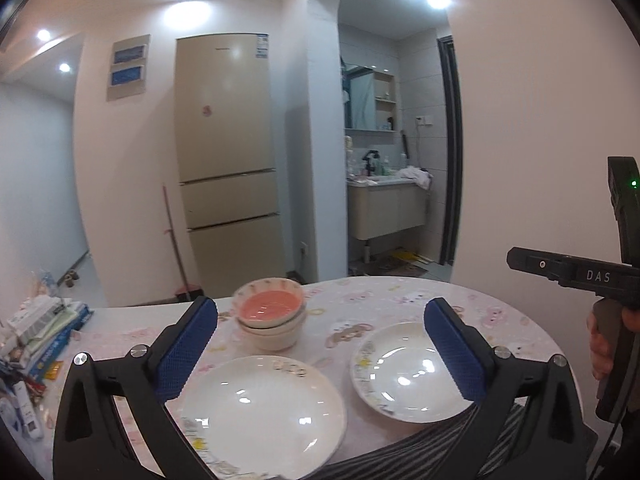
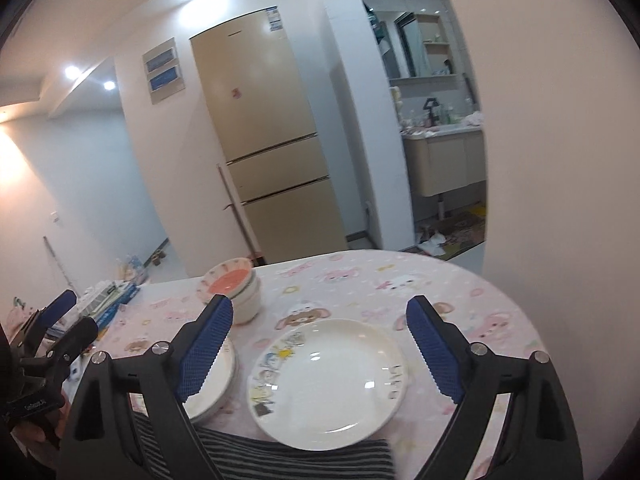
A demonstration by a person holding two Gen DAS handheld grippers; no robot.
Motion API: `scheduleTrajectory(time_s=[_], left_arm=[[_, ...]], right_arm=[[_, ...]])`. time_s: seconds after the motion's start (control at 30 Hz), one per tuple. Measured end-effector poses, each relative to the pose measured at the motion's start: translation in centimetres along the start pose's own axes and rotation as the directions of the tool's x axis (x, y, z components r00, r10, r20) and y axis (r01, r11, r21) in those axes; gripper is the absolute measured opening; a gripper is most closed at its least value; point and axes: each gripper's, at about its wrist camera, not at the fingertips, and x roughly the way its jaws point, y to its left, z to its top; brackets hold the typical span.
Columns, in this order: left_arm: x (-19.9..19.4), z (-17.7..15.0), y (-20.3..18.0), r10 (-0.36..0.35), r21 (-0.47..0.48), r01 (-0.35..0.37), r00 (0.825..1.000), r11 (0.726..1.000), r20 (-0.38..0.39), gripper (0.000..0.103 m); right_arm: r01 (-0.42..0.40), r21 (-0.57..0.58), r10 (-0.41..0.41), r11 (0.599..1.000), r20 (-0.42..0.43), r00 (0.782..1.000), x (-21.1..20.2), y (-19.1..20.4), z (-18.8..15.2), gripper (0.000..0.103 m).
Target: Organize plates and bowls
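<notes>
A stack of bowls (image 1: 269,316), the top one pink inside, stands on the far part of the table; it also shows in the right wrist view (image 2: 232,286). A white plate (image 1: 262,410) lies near left and seems to be a stack of plates (image 2: 214,384) in the right wrist view. Another white plate (image 1: 404,372) with cartoon prints lies to the right; it also shows in the right wrist view (image 2: 328,378). My left gripper (image 1: 320,344) is open and empty above the near plates. My right gripper (image 2: 320,348) is open and empty above the right plate.
The round table (image 1: 500,312) has a pink cartoon cloth. Books and boxes (image 1: 44,328) are piled at its left end. A striped cloth (image 2: 280,460) lies at the near edge. A fridge (image 1: 228,168) and a bathroom doorway stand behind.
</notes>
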Motion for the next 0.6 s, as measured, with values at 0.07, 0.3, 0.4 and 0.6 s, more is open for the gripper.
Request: scheduleTrajectory(time_s=[0.07, 0.3, 0.4, 0.6], left_arm=[[1.6, -0.7, -0.9, -0.03, -0.023, 0.029, 0.999, 0.999, -0.042, 0.103], [7.4, -3.0, -3.4, -0.075, -0.028, 0.071, 0.974, 0.997, -0.214, 0.103], [9.4, -2.5, -3.3, -0.087, -0.052, 0.076, 0.957, 0.996, -0.277, 0.103], [13.7, -4.7, -2.8, -0.132, -0.17, 0.064, 0.895, 0.983, -0.427, 0.1]], right_arm=[[0.024, 0.007, -0.024, 1.0, -0.003, 1.0, -0.1, -1.3, -0.4, 0.09], [0.052, 0.052, -0.047, 0.997, -0.1, 0.994, 2.7, -5.5, -2.2, 0.09], [0.039, 0.056, -0.029, 0.998, -0.168, 0.985, 4.7, -6.6, -3.1, 0.09], [0.028, 0.115, 0.011, 0.993, -0.324, 0.946, 9.4, -8.2, -5.7, 0.09]])
